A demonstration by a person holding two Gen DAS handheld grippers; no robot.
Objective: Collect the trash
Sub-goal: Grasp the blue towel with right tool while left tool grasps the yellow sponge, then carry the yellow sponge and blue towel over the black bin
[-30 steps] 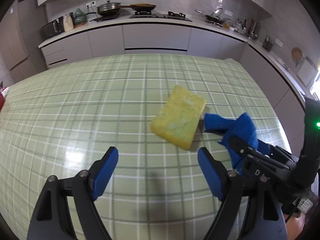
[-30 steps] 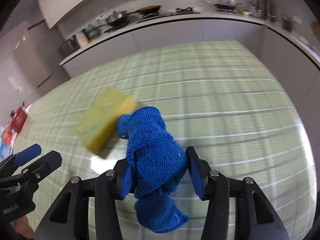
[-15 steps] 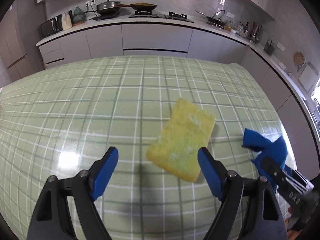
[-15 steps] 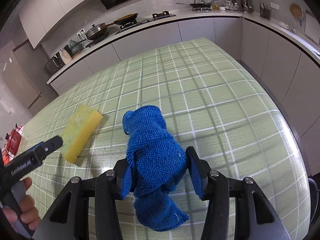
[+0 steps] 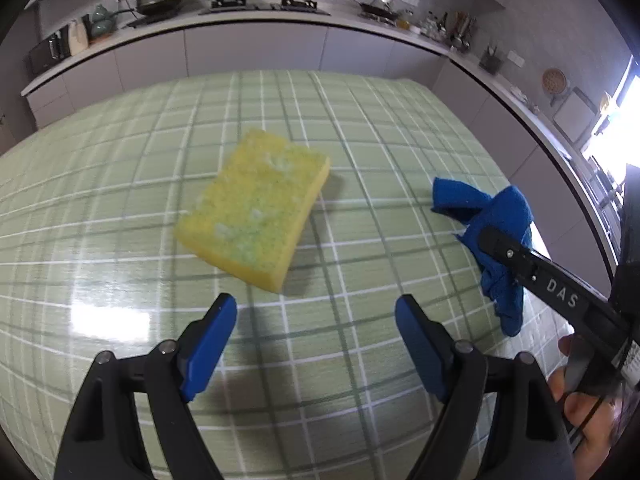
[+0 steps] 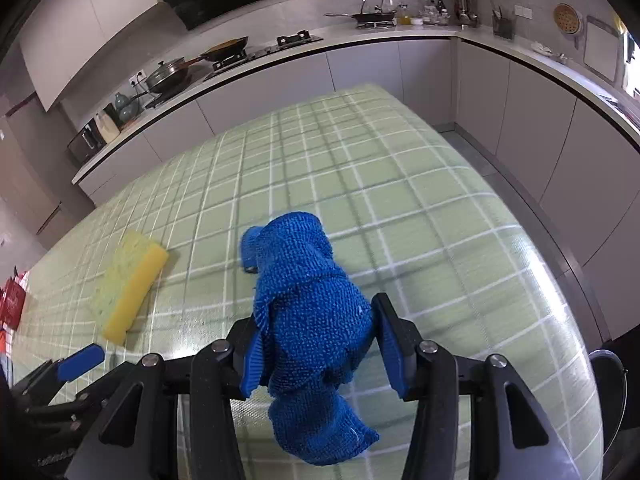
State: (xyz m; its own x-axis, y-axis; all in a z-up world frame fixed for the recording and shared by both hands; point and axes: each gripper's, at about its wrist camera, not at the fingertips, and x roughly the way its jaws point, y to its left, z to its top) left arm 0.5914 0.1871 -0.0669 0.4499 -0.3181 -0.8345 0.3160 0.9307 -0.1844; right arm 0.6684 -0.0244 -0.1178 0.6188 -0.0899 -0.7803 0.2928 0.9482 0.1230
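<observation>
A yellow sponge (image 5: pixel 256 210) lies flat on the green checked tablecloth (image 5: pixel 120 184). My left gripper (image 5: pixel 316 340) is open and empty, just short of the sponge, jaws wide apart. The sponge also shows in the right wrist view (image 6: pixel 130 282), at the left. My right gripper (image 6: pixel 316 344) is shut on a crumpled blue cloth (image 6: pixel 308 320) and holds it over the table; the cloth hangs below the jaws. In the left wrist view the blue cloth (image 5: pixel 492 224) and the right gripper's black arm (image 5: pixel 552 288) are at the right.
The table's right edge (image 6: pixel 560 280) drops to the floor. A white kitchen counter (image 6: pixel 360 40) with pans and a stove runs along the back and right walls. A red object (image 6: pixel 12 304) sits at the far left.
The right gripper with the blue cloth has drawn away from the sponge to the right. The left gripper has come nearer the sponge, which now sits centred ahead of its open jaws.
</observation>
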